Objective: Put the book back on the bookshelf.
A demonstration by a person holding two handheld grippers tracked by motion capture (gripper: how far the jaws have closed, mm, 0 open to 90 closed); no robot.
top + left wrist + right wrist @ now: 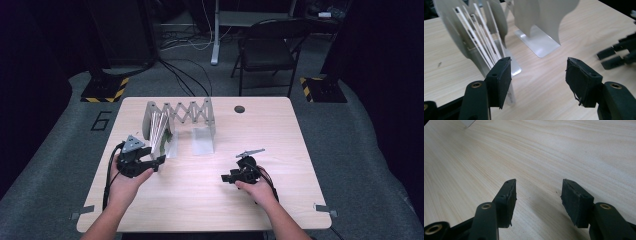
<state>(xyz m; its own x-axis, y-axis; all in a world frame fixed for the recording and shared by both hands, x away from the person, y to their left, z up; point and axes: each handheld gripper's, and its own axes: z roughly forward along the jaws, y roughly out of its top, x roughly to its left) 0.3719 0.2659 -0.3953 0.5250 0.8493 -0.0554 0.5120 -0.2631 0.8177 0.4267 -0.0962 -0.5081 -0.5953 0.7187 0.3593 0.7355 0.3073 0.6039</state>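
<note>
Black jaws of the left hand-held gripper [539, 75] stood parted with bare wood between them and nothing gripped, one pad just beside the thin white slats [482, 42] leaning in the grey metal accordion-style file rack [180, 117]. That expandable rack stood toward the far left of the pale wooden bench [210, 200], its flat foot plates resting on the wood. Over on the other side, the right hand-held gripper [226, 177] lay low on the bench, well apart from the rack, jaws partly open and empty over plain woodgrain.
</note>
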